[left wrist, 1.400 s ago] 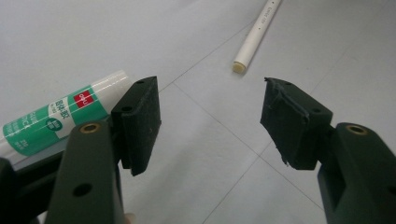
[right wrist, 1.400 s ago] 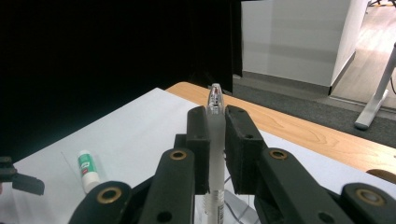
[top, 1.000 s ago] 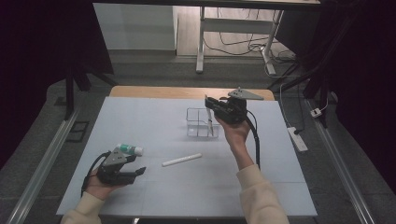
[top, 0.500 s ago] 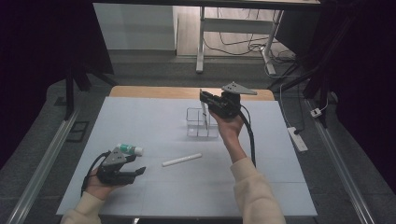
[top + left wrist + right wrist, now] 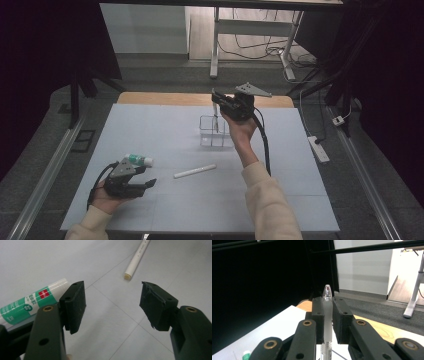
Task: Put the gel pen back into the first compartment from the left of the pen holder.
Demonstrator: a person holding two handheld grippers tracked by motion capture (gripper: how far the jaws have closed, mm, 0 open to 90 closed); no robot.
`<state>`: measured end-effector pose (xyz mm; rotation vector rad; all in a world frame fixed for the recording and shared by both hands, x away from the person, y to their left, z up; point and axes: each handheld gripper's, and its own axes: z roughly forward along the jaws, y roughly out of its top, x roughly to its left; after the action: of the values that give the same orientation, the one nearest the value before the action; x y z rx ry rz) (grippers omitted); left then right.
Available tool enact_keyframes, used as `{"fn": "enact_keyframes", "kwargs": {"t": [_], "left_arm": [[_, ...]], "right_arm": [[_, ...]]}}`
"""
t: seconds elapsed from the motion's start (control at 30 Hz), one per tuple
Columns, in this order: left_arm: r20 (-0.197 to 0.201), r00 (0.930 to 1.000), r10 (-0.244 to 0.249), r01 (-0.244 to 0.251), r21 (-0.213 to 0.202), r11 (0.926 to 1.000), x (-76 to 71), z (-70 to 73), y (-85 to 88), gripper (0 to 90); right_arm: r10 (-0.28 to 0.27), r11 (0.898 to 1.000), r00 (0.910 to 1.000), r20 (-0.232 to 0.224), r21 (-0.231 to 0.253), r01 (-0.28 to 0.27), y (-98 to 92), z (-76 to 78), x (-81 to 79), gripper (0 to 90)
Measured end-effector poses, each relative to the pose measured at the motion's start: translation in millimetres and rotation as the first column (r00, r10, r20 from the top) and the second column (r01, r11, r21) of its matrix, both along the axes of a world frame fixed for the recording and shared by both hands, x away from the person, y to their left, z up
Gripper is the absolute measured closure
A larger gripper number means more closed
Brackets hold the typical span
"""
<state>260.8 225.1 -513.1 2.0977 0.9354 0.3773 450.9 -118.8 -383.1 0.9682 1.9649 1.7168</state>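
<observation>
Above the clear organizer (image 5: 214, 131) at the far middle of the table (image 5: 150, 125), your right gripper (image 5: 216, 96) is clamped on a pen (image 5: 327, 315), which stands upright between the pads with its clear cap poking out above them. From the high view the pen is a thin line hanging from the jaws into or just over the organizer; you cannot tell which, nor which compartment, and your hand covers the organizer's right side. In the right gripper view the pen's lower end is cut off at the bottom edge and nothing on its barrel can be read. Your left gripper (image 5: 147, 184) rests low at the near left of the table, jaws apart with nothing between them. A glue stick (image 5: 30, 303) lies just beside its left jaw, partly hidden behind it; the green and white label carries a small red logo and some print too small to read, and whether it touches the jaw cannot be made out. A white tube (image 5: 137, 257) lies ahead of the open jaws, well apart from them, its far end cut off at the top of the left gripper view; faint writing along it is illegible. Bare table lies between the tube and the organizer, and along the whole right side out to the edge.
</observation>
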Motion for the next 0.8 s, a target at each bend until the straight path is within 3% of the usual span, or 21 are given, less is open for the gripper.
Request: {"fn": "enact_keyframes", "kwargs": {"t": [0.5,0.8], "left_arm": [[-0.005,1.0000,-0.003,0.003,0.002,1.0000,1.0,-1.1,-0.1,37.4],[-0.005,1.0000,-0.004,0.004,0.002,1.0000,1.2,-1.3,-0.1,37.3]], "right_arm": [[-0.008,0.999,0.9999,-0.010,0.045,0.008,12.6,-6.4,19.3,79.1],[-0.009,0.999,1.0000,0.001,0.042,0.009,20.0,-14.3,23.9,79.0]]}}
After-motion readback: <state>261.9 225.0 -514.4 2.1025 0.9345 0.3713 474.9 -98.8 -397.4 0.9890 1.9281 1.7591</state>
